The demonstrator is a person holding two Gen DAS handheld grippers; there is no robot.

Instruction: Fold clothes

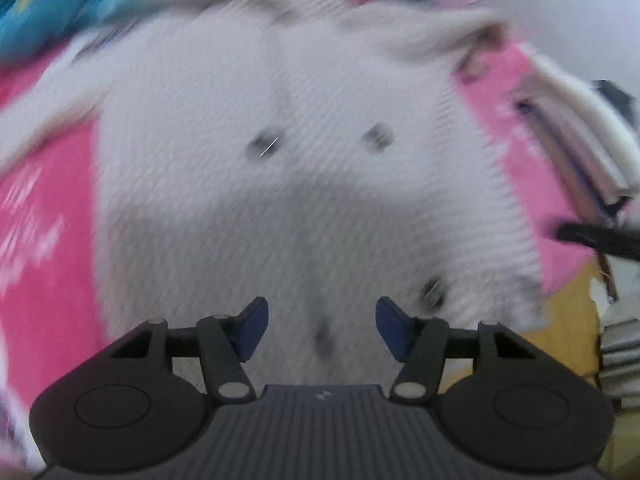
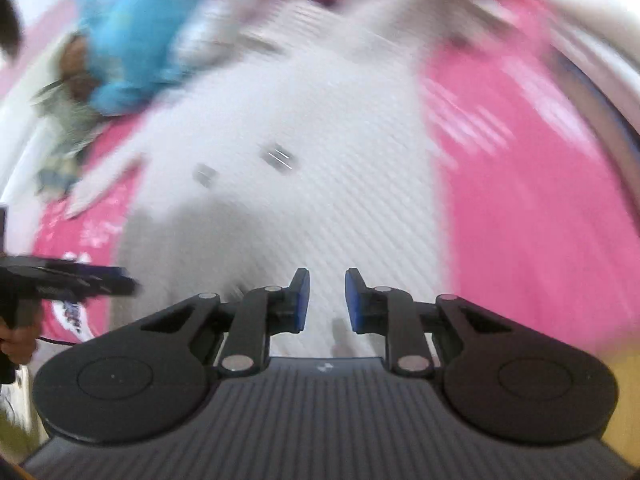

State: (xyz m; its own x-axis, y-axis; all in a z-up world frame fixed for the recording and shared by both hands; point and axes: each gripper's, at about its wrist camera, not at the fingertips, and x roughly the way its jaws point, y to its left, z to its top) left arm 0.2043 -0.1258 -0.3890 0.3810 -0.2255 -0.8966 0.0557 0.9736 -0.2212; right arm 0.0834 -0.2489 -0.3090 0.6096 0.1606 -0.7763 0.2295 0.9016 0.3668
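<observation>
Covering most of both views, a pink sheet (image 1: 44, 216) with blurred white print — too smeared to read — lies under a white knit sweater (image 1: 280, 184) spread flat, its dark spots (image 1: 378, 137) scattered over the front. A blue garment (image 2: 132, 36) sits bunched past the sweater's far edge. The left gripper (image 1: 321, 328) hangs above the near hem with its blue pads wide apart and nothing between them. The right gripper (image 2: 327, 300) stands over the hem too — narrower gap, also empty.

White ribbed sweater (image 1: 304, 184) with dark spots on pink sheet (image 1: 48, 248); turquoise garment (image 2: 136, 40).
</observation>
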